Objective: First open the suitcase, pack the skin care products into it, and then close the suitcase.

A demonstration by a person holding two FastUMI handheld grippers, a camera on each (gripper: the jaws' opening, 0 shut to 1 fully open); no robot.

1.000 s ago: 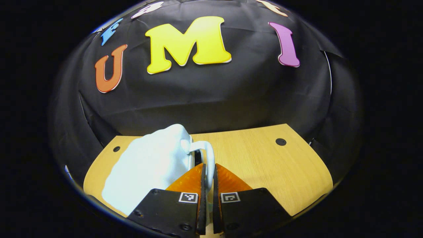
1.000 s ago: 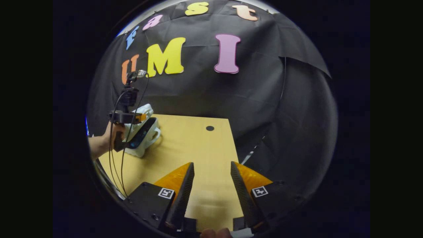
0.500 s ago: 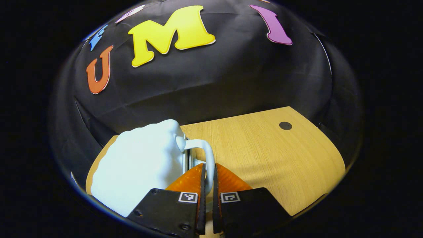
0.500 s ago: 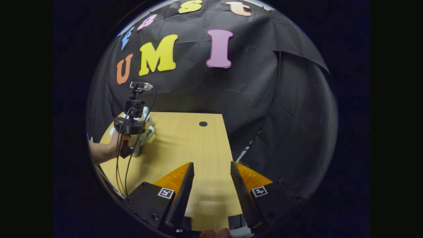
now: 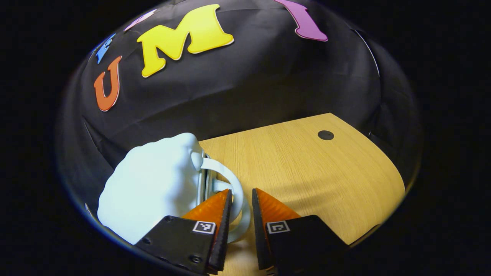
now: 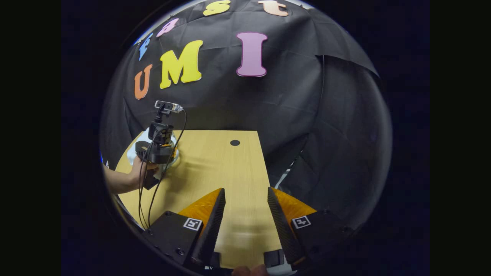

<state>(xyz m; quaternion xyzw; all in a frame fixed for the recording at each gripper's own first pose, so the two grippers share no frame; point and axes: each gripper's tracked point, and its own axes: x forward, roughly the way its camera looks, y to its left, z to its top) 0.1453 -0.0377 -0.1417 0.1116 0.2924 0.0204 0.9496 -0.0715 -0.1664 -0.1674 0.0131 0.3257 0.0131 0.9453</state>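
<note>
At the table's [image 5: 307, 168] left edge the suitcase [image 5: 153, 188] lies shut, left gripper [image 5: 241, 195] parted around its handle [image 5: 230, 180], right gripper [image 6: 245, 195] parted, empty; next, withdraw

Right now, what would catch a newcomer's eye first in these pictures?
The pale blue suitcase lying at the near left of the wooden table, its looped handle sitting between the parted fingers of the left gripper. In the right gripper view, the right gripper hangs open over bare tabletop.
</note>
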